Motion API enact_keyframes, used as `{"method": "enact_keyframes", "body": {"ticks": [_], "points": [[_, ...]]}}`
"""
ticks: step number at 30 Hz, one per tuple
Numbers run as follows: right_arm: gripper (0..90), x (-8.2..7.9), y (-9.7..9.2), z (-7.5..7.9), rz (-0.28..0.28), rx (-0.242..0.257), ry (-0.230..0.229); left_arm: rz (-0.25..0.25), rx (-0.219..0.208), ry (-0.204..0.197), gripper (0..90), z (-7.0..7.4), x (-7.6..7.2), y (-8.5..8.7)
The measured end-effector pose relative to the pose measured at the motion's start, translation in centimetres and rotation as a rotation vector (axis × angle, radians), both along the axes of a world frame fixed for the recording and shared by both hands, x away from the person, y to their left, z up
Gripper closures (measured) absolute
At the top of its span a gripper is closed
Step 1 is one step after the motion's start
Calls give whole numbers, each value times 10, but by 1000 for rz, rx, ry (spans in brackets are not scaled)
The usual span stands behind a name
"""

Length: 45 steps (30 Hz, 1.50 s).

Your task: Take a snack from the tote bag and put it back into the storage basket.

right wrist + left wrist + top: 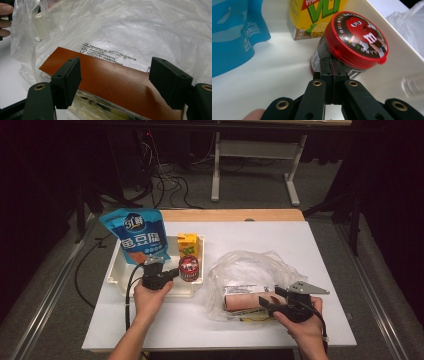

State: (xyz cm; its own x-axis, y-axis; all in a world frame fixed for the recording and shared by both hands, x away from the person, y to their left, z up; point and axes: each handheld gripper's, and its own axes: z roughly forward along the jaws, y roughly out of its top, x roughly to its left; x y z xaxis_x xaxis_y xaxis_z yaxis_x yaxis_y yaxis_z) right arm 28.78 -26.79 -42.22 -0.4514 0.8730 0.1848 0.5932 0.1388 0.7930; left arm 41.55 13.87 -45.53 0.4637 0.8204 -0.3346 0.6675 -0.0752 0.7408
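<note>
Left gripper view puts the red-lidded candy tub (352, 47) just past the left gripper (331, 72), whose fingers (325, 67) are pressed together on nothing, their tips at the tub's dark side below the lid. The tub stands in the white tray (392, 47), just beside the yellow juice carton (312, 17), with the blue snack pouch (232, 32) on the far side of the carton. If the tub is the next pick, a sound grip probably means spreading the fingers first and squeezing the straight wall under the lid, not the tilted rim. Right gripper view shows the right gripper (120, 77) with fingers spread wide on either side of a brown flat packet (112, 82) in the clear plastic bag (125, 32); whether the pads press it cannot be told. High view alone shows the bag (250, 265) resting on the tabletop (310, 245), apart from the tray (116, 276).
</note>
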Motion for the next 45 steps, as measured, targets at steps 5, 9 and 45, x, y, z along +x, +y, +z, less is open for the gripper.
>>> {"method": "enact_keyframes", "body": {"ticks": [5, 9, 45], "points": [[266, 0, 1, -1, -2, 2, 1, 40, -36, 14, 900, -2, 10, -4], [267, 0, 2, -2, -2, 3, 2, 63, -48, 29, 900, -5, 12, -5], [841, -2, -43, 4, -148, -28, -47, -19, -35, -64, 900, 8, -39, -18]]}}
